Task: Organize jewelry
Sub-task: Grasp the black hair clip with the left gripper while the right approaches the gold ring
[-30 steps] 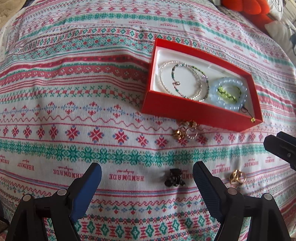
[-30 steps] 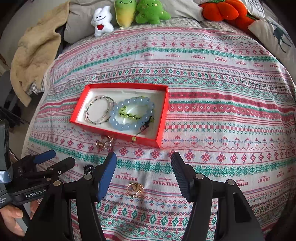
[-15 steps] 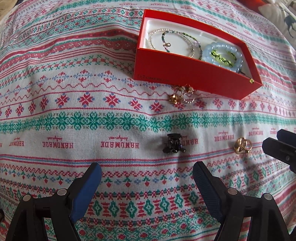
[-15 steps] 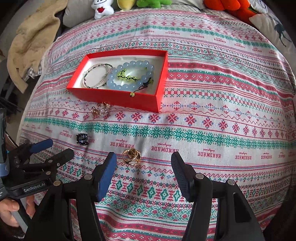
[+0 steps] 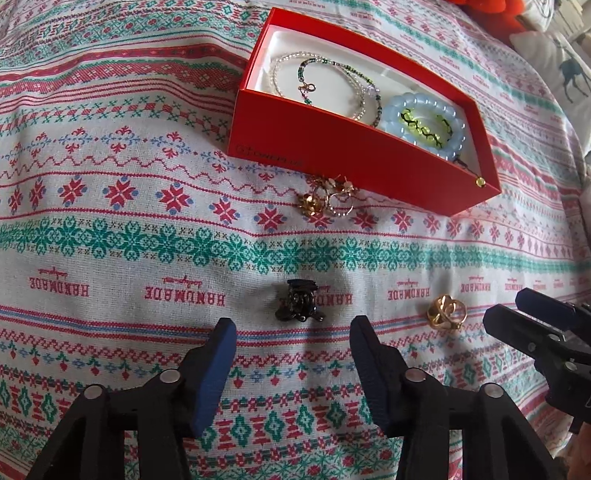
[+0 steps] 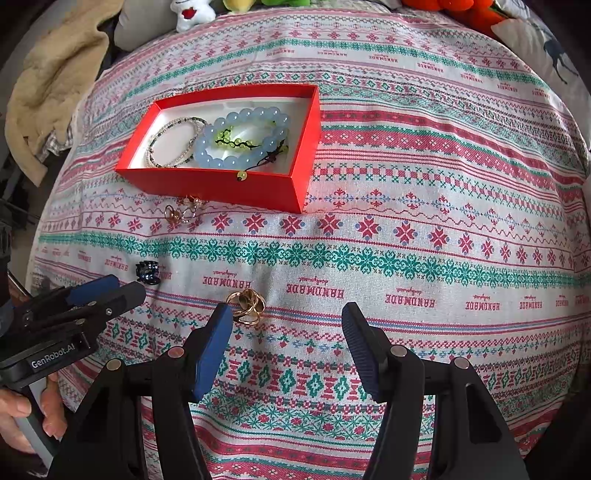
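A red box (image 5: 332, 155) (image 6: 221, 186) on the patterned bedspread holds thin beaded bracelets (image 5: 325, 79), a pale blue bead bracelet (image 5: 424, 122) (image 6: 243, 136) and a green bead string. A small black hair claw (image 5: 298, 305) (image 6: 147, 272) lies just ahead of my open, empty left gripper (image 5: 291, 334). A gold knot ring (image 5: 445, 312) (image 6: 246, 305) lies just ahead of my right gripper's left finger. My right gripper (image 6: 286, 317) is open and empty. A cluster of gold earrings (image 5: 327, 197) (image 6: 183, 210) lies against the box's near wall.
The patterned bedspread (image 6: 406, 221) covers the whole surface. Plush toys (image 6: 192, 14) and an orange cushion (image 6: 454, 7) sit at the far edge. A beige blanket (image 6: 51, 85) lies at the far left. A deer-print pillow (image 5: 569, 74) is at the right.
Both grippers have moved forward and down toward the bedspread. The black claw now sits close between my left fingertips, and the gold ring sits by my right gripper's left finger.
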A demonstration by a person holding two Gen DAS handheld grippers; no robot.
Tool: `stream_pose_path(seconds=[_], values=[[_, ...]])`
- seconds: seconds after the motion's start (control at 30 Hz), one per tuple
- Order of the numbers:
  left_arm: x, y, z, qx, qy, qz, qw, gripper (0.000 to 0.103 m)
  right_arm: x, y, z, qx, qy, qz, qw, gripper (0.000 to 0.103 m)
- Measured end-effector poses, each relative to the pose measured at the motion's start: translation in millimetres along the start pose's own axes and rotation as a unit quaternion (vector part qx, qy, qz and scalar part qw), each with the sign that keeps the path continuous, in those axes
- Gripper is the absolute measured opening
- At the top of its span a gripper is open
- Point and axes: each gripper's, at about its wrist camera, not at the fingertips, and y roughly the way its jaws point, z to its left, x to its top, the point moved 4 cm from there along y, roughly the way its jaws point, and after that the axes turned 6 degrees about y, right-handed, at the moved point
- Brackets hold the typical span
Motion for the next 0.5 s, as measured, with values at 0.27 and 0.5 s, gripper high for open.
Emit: stream_pose_path(seconds=[0.27, 0.5], values=[[15, 20, -13, 0.007, -0.003, -0.002, 1.0, 0.032, -2, 1, -4, 0.002, 0.004, 0.005, 1.0, 0.064], [21, 27, -18, 0.022, 0.004, -0.008, 0.9997, 0.026, -5, 3, -7, 0.003, 0.008, 0.009, 1.0, 0.064]])
